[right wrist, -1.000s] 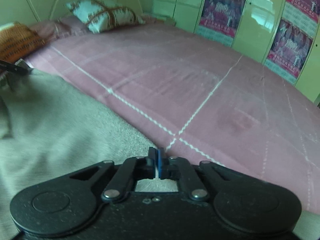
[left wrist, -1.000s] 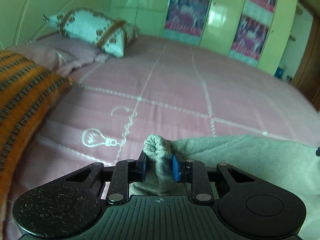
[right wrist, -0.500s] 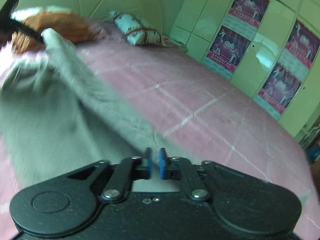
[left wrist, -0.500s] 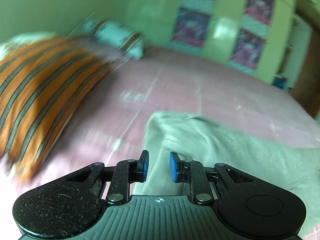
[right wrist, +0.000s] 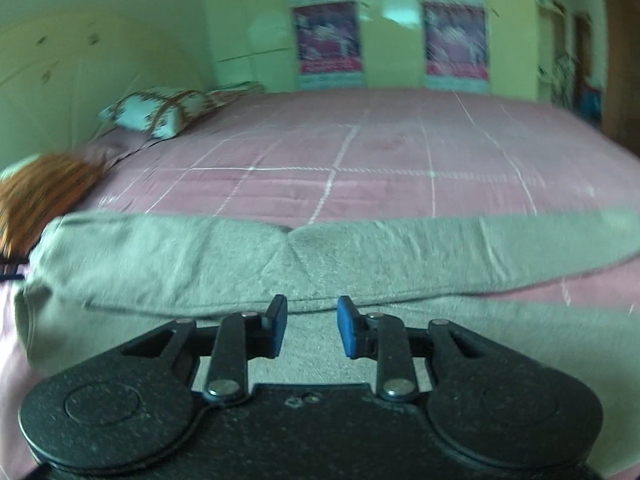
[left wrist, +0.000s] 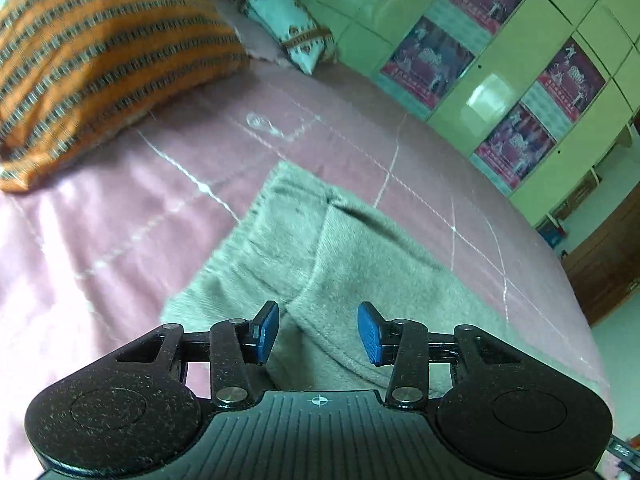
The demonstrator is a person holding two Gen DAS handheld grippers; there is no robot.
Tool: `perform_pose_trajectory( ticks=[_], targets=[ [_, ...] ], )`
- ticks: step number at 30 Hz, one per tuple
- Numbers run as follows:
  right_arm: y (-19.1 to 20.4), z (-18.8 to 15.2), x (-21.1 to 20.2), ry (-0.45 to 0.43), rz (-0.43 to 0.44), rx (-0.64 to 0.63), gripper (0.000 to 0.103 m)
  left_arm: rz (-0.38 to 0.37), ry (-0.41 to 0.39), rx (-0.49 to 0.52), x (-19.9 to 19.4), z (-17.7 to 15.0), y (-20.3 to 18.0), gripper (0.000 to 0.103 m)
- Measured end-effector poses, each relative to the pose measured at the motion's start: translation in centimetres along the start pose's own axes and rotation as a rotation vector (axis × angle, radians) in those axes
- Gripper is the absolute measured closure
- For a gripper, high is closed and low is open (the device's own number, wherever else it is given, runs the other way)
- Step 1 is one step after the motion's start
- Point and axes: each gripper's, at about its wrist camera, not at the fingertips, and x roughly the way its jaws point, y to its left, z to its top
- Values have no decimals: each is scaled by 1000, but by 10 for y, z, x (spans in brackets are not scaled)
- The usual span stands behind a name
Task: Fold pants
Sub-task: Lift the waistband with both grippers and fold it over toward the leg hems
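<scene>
The grey fleece pants (left wrist: 344,264) lie flat on the pink bed cover, folded over with one layer on top of another. My left gripper (left wrist: 318,330) is open and empty, just above a hem edge of the top layer. In the right wrist view the pants (right wrist: 320,256) stretch across the bed from left to right as a long band. My right gripper (right wrist: 312,328) is open and empty, above the near part of the pants.
An orange striped pillow (left wrist: 96,52) lies at the left of the bed and a white patterned pillow (left wrist: 286,36) behind it. Green cupboard doors with posters (left wrist: 500,76) stand beyond the bed. The pink quilted cover (right wrist: 380,176) stretches behind the pants.
Both grippers were shut on the pants a second ago. They swung the cloth over, opened and let go. The pants now lie folded on the bed.
</scene>
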Motion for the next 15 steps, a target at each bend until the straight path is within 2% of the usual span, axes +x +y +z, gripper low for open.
perform_pose_trajectory(
  ticks=[3,8,14,15],
  targets=[
    [-13,-5,18,32,9,110,81,-20,30,-30,20,-4,0,60],
    [-39,-18,57,95,67,343,76,-70,1,-126,36,-5,10,60],
    [-74,-24,93,65,178,663,78,-133,-44,-205,42,-1,21,60],
    [-77,-24,96,64,186,688,85,-133,-56,-208,43,0,21,60]
  ],
)
